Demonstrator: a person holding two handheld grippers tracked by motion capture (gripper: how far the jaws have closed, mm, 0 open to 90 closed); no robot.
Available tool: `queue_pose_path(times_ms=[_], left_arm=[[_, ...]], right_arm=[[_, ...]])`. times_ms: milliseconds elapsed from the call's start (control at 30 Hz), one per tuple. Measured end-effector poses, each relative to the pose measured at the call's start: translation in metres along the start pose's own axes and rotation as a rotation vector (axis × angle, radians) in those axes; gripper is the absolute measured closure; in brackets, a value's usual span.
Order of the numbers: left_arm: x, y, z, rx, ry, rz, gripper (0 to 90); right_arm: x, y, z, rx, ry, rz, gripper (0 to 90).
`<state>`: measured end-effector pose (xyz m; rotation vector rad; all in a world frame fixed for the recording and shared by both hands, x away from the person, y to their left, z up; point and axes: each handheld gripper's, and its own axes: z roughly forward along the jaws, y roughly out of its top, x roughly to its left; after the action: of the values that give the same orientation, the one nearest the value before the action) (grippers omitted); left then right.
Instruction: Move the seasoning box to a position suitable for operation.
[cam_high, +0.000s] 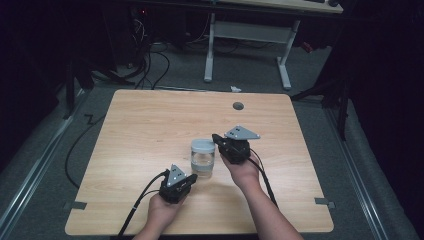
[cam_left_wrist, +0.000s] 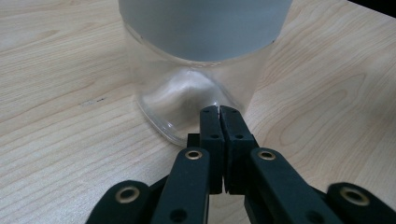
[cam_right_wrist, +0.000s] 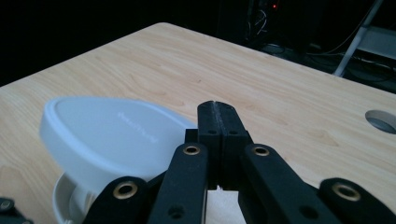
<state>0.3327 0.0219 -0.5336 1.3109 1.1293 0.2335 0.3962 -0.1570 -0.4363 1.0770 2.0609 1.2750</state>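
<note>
A wooden table carried a clear glass jar with a pale grey lid. The jar stood just ahead of the left gripper, whose jaws were pressed together. The right gripper, jaws likewise closed, had the lid just beside its jaws.

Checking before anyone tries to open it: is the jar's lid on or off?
On. The grey lid caps the upright glass jar in the high view, and it covers the rim in the left gripper view.
</note>
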Motion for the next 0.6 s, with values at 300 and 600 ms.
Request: queue_pose_path(times_ms=[300, 600], left_arm=[[0.000, 0.000, 0.000, -0.004, -0.003, -0.004, 88.5], [-0.004, 0.000, -0.007, 0.008, -0.026, 0.016, 87.7]], right_arm=[[0.009, -0.013, -0.007, 0.008, 0.012, -0.010, 89.9], [0.006, -0.015, -0.010, -0.006, 0.013, 0.003, 89.6]])
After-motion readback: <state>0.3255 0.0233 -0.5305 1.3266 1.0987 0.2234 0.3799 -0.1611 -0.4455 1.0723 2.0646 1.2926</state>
